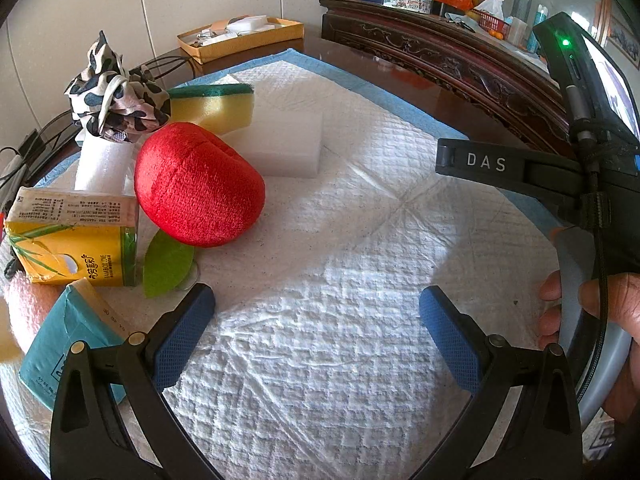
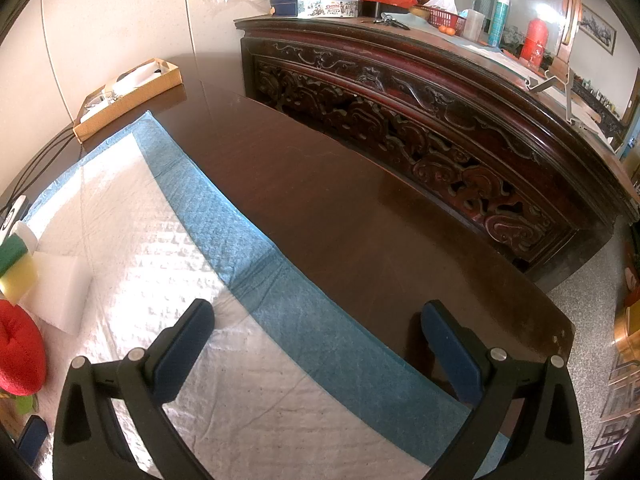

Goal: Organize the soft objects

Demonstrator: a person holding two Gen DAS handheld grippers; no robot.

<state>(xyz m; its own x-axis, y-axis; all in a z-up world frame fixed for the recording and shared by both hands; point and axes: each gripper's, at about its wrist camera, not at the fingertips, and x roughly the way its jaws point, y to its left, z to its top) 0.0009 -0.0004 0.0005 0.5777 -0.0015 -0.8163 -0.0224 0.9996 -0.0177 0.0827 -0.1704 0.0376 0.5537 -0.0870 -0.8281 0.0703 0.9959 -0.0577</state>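
Observation:
In the left wrist view a red plush apple (image 1: 198,184) with a green leaf (image 1: 166,264) lies on the white pad (image 1: 340,300). Behind it are a white foam block (image 1: 280,148), a yellow-green sponge (image 1: 216,106) and a spotted cloth (image 1: 116,96) on a white roll (image 1: 104,164). A yellow tissue pack (image 1: 76,240) and a teal pack (image 1: 68,344) lie at the left. My left gripper (image 1: 316,320) is open and empty, just right of the apple. My right gripper (image 2: 316,336) is open and empty over the pad's blue edge (image 2: 280,292); the apple (image 2: 18,356) is at its far left.
The pad lies on a dark wooden table (image 2: 380,232). A carved wooden cabinet (image 2: 440,128) stands behind it with tins and a red bag on top. A cardboard tray (image 1: 240,38) sits at the table's far corner. The other gripper's body (image 1: 520,168) is at the right of the left wrist view.

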